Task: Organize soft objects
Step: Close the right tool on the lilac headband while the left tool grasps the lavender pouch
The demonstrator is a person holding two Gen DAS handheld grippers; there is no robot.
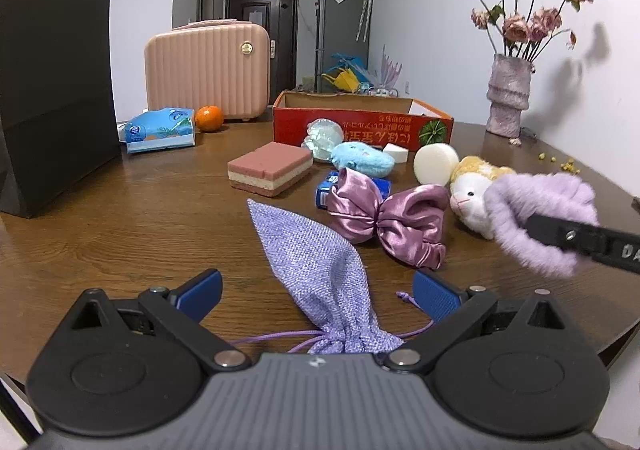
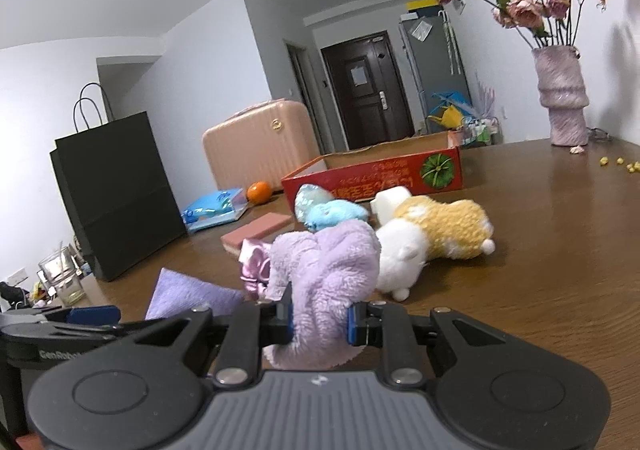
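My right gripper (image 2: 320, 320) is shut on a fluffy lilac plush piece (image 2: 328, 270), held above the table; it also shows in the left wrist view (image 1: 540, 218). My left gripper (image 1: 316, 294) is open, its blue pads either side of a lilac drawstring pouch (image 1: 316, 270) lying flat on the table. Beyond lie a pink satin scrunchie bow (image 1: 384, 222), a yellow-and-white plush animal (image 2: 432, 238), a blue plush (image 1: 362, 158), a pink layered sponge (image 1: 270, 168), a white sponge (image 1: 436, 162) and an open red cardboard box (image 1: 360, 126).
A black paper bag (image 1: 52, 98) stands at the left. A pink case (image 1: 208, 70), a tissue pack (image 1: 160, 130) and an orange (image 1: 209, 117) sit at the back. A vase of dried roses (image 1: 508, 98) stands at the right by the wall. Glass jars (image 2: 64, 278) stand left.
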